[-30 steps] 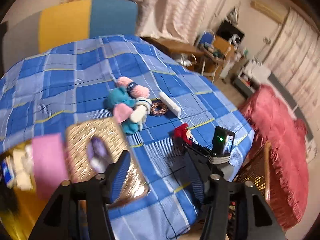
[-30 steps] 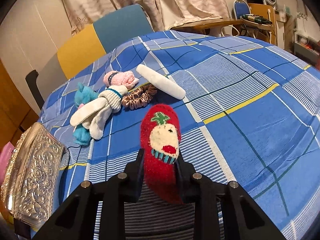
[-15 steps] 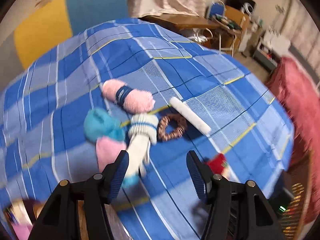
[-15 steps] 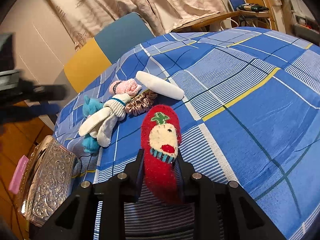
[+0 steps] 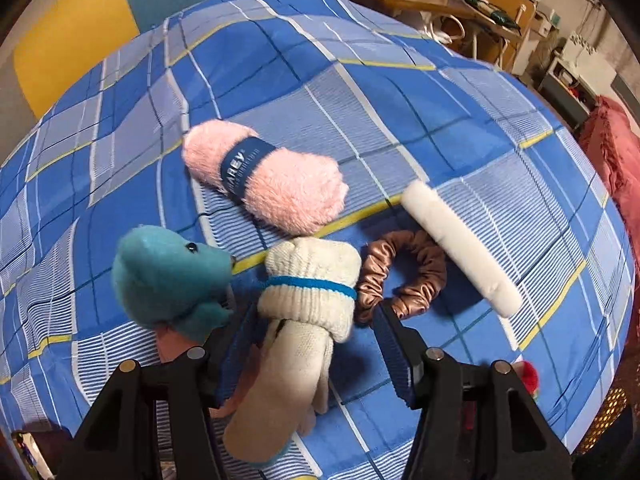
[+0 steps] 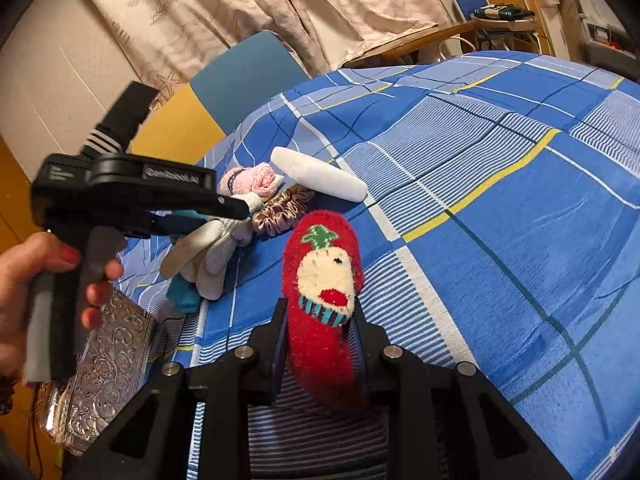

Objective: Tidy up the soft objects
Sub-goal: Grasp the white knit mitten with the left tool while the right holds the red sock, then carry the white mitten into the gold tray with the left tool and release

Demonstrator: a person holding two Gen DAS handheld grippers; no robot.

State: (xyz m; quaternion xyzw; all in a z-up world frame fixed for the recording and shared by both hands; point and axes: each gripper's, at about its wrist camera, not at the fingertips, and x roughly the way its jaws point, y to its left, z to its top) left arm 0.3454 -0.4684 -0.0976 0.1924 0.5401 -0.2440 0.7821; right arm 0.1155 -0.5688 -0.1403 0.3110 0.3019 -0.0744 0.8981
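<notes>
Only two bits of writing show. In the left wrist view, the pink fluffy roll (image 5: 276, 182) near the middle of the frame has a dark blue band (image 5: 246, 168) around it. White letters on the band look like "AREY", with smaller print under them that is too tiny to read. In the right wrist view, the black left tool (image 6: 240, 210) at the left of the frame has raised letters on its side (image 6: 172, 173). They seem to say "GenRobot.AI", but they are a bit blurry.
</notes>
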